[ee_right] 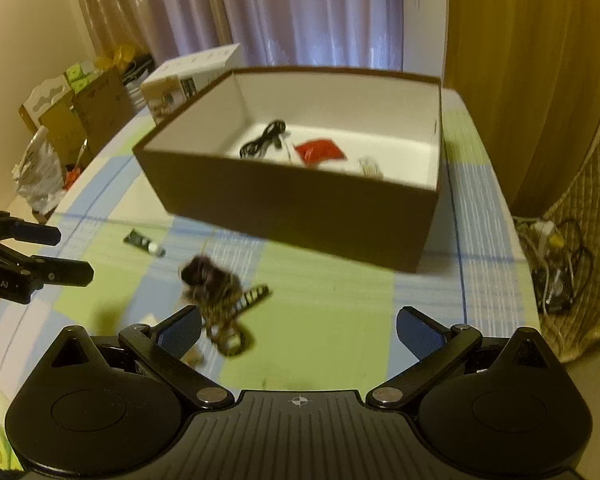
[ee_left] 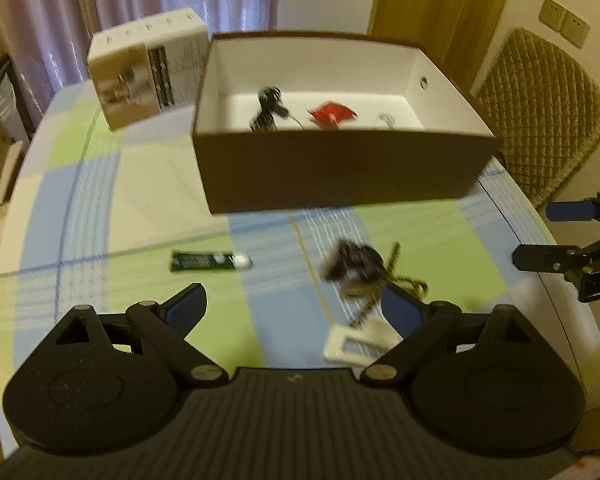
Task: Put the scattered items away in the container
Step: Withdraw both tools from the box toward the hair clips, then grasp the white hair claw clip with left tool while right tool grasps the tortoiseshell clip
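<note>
Left gripper (ee_left: pixel 294 308): jaws spread wide, holding nothing.
Right gripper (ee_right: pixel 300 328): likewise parted and empty.
White tag (ee_left: pixel 360 342): lay on the checked tablecloth (ee_left: pixel 100 208), just before the left gripper.
Brown hair tie (ee_right: pixel 216 284): blurred, between both grippers.
Dark tube (ee_left: pixel 210 261): flat, left of it.
Brown box (ee_left: pixel 340 168): beyond, containing a black cable (ee_left: pixel 270 106) and red packet (ee_left: pixel 332 113).

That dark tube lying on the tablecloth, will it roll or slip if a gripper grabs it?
The tube looks flattened, so it probably won't roll. It seems small and light, likely soft enough to squash. Its glossy skin may slip.
</note>
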### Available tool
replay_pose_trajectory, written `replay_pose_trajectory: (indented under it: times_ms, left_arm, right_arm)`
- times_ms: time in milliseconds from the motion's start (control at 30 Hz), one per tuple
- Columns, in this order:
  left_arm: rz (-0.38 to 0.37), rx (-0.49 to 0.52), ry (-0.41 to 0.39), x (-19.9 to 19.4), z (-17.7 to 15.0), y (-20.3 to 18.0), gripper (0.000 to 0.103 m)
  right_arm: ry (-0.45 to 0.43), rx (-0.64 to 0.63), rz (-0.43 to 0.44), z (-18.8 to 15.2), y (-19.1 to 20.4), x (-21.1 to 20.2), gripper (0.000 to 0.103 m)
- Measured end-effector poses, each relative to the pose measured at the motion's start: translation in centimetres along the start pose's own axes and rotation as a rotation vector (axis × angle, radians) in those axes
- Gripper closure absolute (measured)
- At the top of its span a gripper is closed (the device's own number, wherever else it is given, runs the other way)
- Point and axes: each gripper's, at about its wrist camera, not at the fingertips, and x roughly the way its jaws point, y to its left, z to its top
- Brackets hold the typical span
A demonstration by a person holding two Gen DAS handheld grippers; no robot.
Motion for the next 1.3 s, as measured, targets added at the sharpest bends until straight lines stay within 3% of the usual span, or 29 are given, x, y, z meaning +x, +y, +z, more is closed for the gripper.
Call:
replay_pose_trajectory:
  times_ms: [633, 1000, 1300]
  left_arm:
    - [-0.057, 0.178, 0.039, 2.5, -4.3, -3.5, 0.011]
    - [-0.128, 0.270, 0.072, 6.1, -5.0, -4.9, 0.011]
    - [-0.119, 0.321, 0.117, 8.8, -5.2, -5.9, 0.010]
  right_arm:
    - [0.062, 0.031, -0.009, -4.3, -1.8, 0.5, 0.002]
    - [0.077, 0.088, -0.037, -5.6, -3.6, 0.7, 0.002]
    - [0.091, 0.106, -0.033, -5.9, -3.7, 1.1, 0.002]
